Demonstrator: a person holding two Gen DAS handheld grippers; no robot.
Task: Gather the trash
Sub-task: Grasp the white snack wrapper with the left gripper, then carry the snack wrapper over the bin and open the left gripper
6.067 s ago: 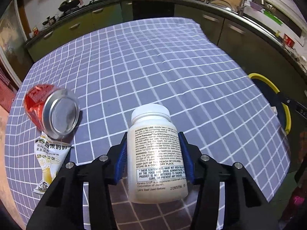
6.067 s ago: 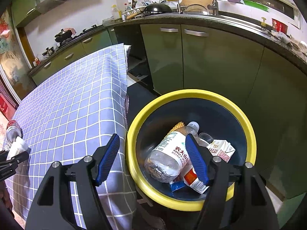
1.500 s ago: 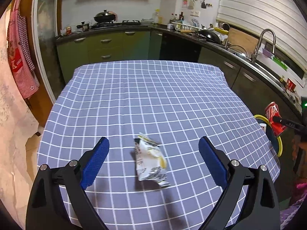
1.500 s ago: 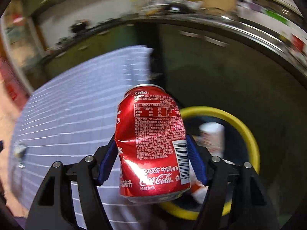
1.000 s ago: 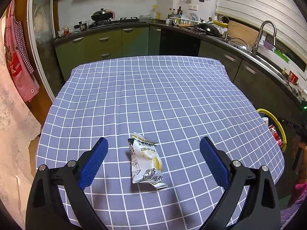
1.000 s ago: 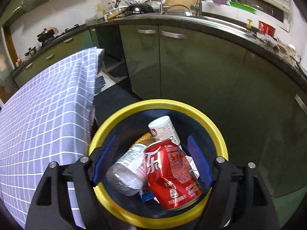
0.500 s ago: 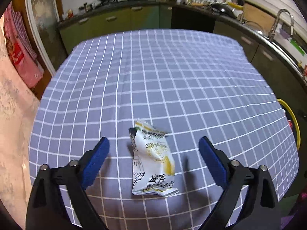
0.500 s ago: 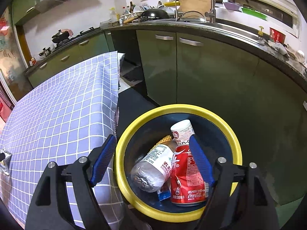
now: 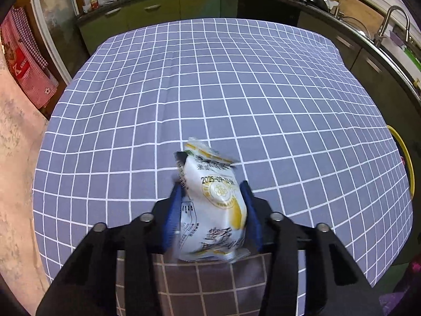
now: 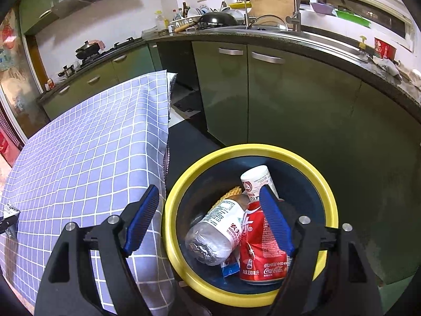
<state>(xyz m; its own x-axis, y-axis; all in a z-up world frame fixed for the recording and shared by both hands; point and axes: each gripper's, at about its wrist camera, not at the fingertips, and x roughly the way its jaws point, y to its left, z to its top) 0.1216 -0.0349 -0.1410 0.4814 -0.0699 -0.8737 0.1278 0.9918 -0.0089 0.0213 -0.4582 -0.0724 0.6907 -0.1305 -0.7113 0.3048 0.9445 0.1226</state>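
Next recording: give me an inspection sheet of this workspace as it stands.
Surface: table under a checked blue cloth.
Job's things: snack wrapper on the cloth; bin holds red can, plastic bottle, white cup.
Clutter: nothing seen.
Grippers: left gripper closing, wrapper between its jaws; right gripper open, empty, above the bin.
Cables: nothing seen.
Surroundings: green cabinets, sink tap.

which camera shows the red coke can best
The right wrist view: the red can lies in the yellow-rimmed bin, beside a plastic bottle, label readable, partly hidden by a gripper finger. The left wrist view shows only a sliver of that bin's rim; no can is visible there.
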